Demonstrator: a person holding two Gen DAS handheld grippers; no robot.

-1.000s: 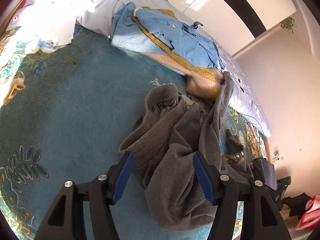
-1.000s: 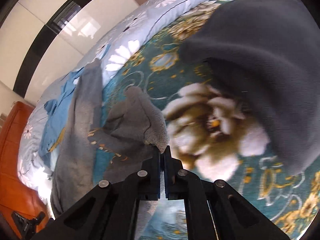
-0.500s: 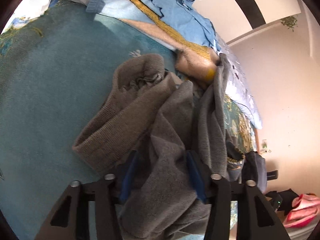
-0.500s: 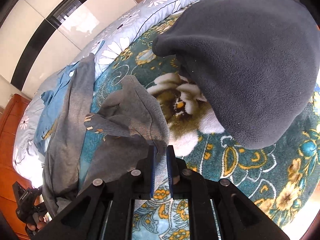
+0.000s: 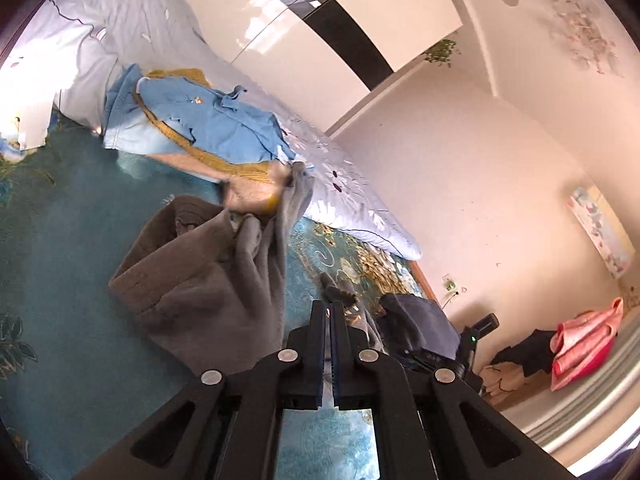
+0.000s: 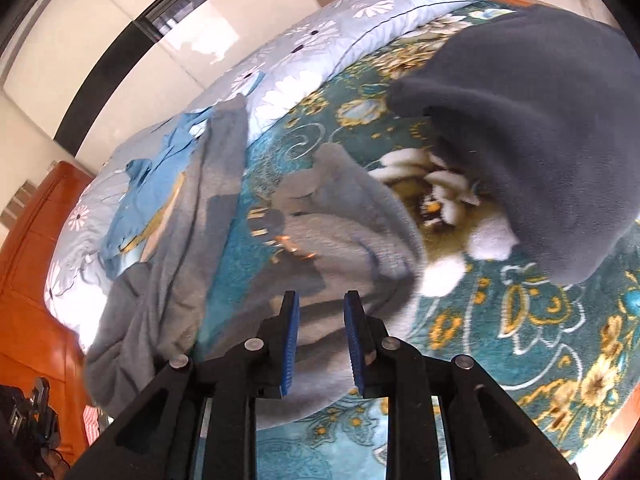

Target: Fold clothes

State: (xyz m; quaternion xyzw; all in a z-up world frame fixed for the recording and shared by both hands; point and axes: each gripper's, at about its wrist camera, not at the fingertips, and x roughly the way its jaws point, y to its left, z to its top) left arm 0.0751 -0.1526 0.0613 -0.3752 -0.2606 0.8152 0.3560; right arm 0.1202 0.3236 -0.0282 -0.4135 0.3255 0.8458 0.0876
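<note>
Our left gripper (image 5: 329, 312) has its blue-padded fingers pressed almost together, with only a thin slit between them; a pale strip shows in that slit, but we cannot tell whether it is cloth caught between the pads. The crumpled grey knit garment (image 5: 208, 280) lies just ahead and to the left of these fingers on the teal floral bedspread (image 5: 60, 240), its ribbed hem bunched up and one long sleeve trailing away toward the pale blue daisy-print quilt (image 5: 352, 200). The near edge of the grey cloth runs right up to the left finger's side.

Our right gripper (image 6: 322, 312) stands spread, with a clear gap between its blue ridged pads (image 6: 290, 344). The same grey knit garment (image 6: 340, 240) fills the space directly in front of and below these fingers, a fold of it showing through the gap, though nothing is pinched there. A long grey sleeve stretches off to the left across the bedspread (image 6: 520, 320).

A large dark charcoal fleece garment (image 6: 540, 140) lies well to the right of our right gripper, apart from the grey one. A light blue collared shirt (image 5: 208, 120) rests over a mustard-yellow piece farther back near the quilt (image 6: 320, 48).
</note>
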